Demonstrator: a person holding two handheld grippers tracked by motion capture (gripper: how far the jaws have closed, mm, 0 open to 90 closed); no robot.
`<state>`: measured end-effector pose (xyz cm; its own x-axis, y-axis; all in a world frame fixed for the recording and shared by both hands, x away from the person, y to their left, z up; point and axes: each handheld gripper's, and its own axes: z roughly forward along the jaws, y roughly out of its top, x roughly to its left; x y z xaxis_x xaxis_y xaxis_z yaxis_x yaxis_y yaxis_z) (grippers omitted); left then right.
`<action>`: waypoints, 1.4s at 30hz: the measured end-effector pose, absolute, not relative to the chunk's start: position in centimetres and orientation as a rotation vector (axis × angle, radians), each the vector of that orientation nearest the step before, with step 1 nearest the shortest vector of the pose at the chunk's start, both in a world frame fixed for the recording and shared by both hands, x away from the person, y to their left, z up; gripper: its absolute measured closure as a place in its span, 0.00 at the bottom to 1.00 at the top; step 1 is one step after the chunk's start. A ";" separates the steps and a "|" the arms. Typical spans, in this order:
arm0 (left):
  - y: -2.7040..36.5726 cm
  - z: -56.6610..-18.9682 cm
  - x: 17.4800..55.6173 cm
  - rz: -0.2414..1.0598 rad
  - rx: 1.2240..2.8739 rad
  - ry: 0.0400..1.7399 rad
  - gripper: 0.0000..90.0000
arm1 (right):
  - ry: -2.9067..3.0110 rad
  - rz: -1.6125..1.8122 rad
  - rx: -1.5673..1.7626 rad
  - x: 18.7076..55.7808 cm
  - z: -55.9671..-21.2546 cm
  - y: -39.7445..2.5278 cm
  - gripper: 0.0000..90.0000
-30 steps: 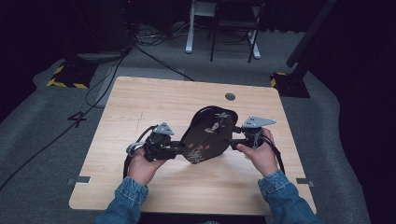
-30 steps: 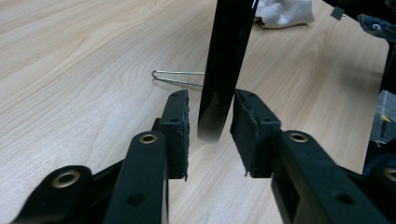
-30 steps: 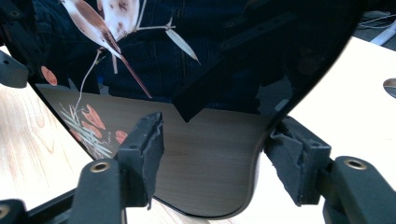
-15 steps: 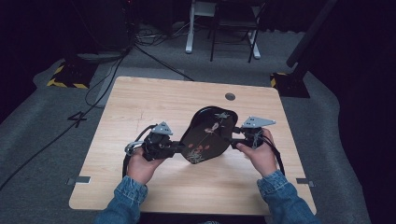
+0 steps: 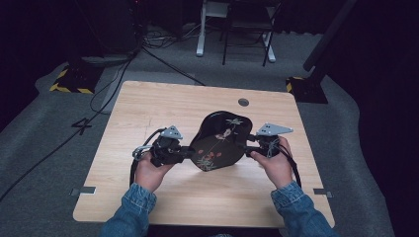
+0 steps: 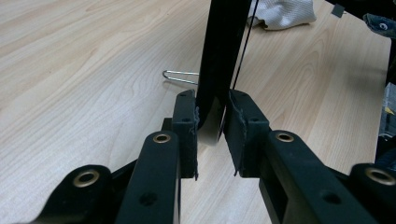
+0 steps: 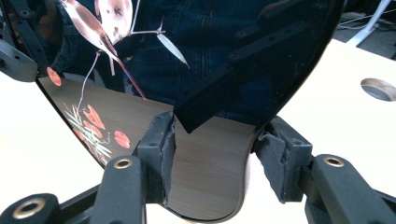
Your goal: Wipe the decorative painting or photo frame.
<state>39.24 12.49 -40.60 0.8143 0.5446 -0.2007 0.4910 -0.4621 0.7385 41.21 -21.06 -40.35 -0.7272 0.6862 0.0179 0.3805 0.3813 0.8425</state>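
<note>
a black lacquer tray [image 5: 220,140] sits mid-table, tilted, left gripper [image 5: 185,152] clamping its 9 o'clock rim, right gripper [image 5: 248,148] its 3 o'clock rim. the left gripper view adds a wire clip [image 6: 180,76] and white cloth [image 6: 282,13].

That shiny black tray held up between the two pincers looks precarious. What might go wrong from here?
1. The black tray is glossy and pinched only at its thin rim; the left gripper holds just the edge, so it might slip.
2. In the right gripper view, the right gripper shows a gap at one pad, so that hold may be loose.
3. If either lets go, the tray could drop onto the table.
</note>
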 end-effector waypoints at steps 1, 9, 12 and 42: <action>12.5 -40.4 39.4 0.081 2.142 0.754 0.83 | 2.307 1.274 0.933 41.2 -40.2 -21.1 0.55; 13.0 -39.4 42.0 0.058 2.114 0.759 0.81 | 2.265 1.284 0.995 41.7 -39.6 -21.2 0.58; 13.0 -39.2 42.8 0.068 2.114 0.761 0.80 | 2.257 1.267 1.000 42.0 -39.7 -21.1 0.58; 12.4 -41.0 46.4 0.127 2.117 0.818 0.72 | 2.193 1.283 1.004 43.2 -40.8 -21.0 0.62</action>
